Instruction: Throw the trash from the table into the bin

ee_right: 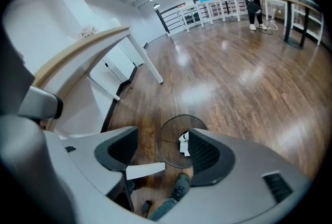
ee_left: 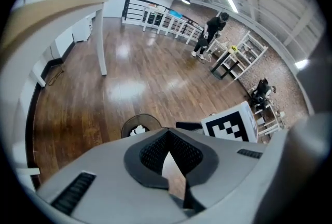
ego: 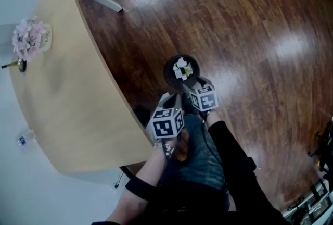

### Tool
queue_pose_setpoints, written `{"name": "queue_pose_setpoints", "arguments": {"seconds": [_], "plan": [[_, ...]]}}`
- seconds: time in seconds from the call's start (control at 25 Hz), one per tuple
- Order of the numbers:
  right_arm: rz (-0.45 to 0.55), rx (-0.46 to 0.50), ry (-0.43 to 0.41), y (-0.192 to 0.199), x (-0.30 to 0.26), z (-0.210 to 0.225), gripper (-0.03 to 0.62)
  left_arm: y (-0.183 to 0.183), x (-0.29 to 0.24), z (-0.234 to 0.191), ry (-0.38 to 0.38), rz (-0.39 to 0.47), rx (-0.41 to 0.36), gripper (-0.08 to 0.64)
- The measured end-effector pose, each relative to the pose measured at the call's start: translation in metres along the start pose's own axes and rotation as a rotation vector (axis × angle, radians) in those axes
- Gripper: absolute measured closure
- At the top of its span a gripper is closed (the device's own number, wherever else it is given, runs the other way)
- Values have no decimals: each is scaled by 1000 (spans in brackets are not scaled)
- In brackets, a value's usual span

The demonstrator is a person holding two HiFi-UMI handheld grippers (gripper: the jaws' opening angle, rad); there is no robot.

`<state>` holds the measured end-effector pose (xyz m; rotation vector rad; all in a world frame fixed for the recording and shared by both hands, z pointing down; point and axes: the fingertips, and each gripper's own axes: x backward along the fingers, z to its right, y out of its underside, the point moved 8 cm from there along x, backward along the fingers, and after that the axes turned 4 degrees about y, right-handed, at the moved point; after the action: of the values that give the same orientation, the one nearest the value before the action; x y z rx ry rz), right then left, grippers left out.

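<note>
A round dark bin [ego: 171, 74] stands on the wooden floor beside the table, with white crumpled trash [ego: 182, 69] inside it. My right gripper [ego: 197, 87] hangs just above the bin's near rim. Its jaws are open and empty, and in the right gripper view [ee_right: 162, 148] the bin [ee_right: 171, 137] and the trash [ee_right: 184, 144] show between them. My left gripper [ego: 169, 107] is held a little nearer to me, beside the table's edge. Its tips meet [ee_left: 167, 135] with nothing between them, and the bin [ee_left: 136, 125] lies just beyond.
The curved beige table [ego: 67, 88] fills the left, with pink flowers [ego: 28, 39] at its far end. My legs in jeans [ego: 200, 156] are below the grippers. A white table leg [ee_left: 101, 41] stands on the floor. Far off are a person [ee_left: 212, 28], railings and shelves.
</note>
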<state>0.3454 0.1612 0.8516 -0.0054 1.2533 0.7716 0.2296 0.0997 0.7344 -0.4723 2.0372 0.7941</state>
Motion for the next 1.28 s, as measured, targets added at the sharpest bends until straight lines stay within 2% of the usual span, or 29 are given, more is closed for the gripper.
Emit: {"name": "queue_pose_setpoints", "arguments": {"seconds": [0.12,0.32,0.44,0.48,0.72,0.92,1.16,1.28], "plan": [[53,-20,-26,-18,61,-15,298,-9,39,22,60,21,-92,554],[161,-32,-32,-35,169,-43,452,-13,115,45,144,43,-238,555],[194,-13,-50,-39,217,-65,569,-10,153,45,178,61,-270,555],[196,-5,-58,-37,229,-73,589,-7,165,43,186,66,-274,555],[201,65,-65,-30,281,-137,591,16,237,22,202,85,-316,557],[211,133,-112,-28,279,-200,591,33,291,-26,189,149,-249,557],[179,300,-199,-41,257,-307,589,47,364,-113,91,267,-142,557],[163,384,-244,-43,244,-364,589,65,396,-154,47,317,-79,557]]}}
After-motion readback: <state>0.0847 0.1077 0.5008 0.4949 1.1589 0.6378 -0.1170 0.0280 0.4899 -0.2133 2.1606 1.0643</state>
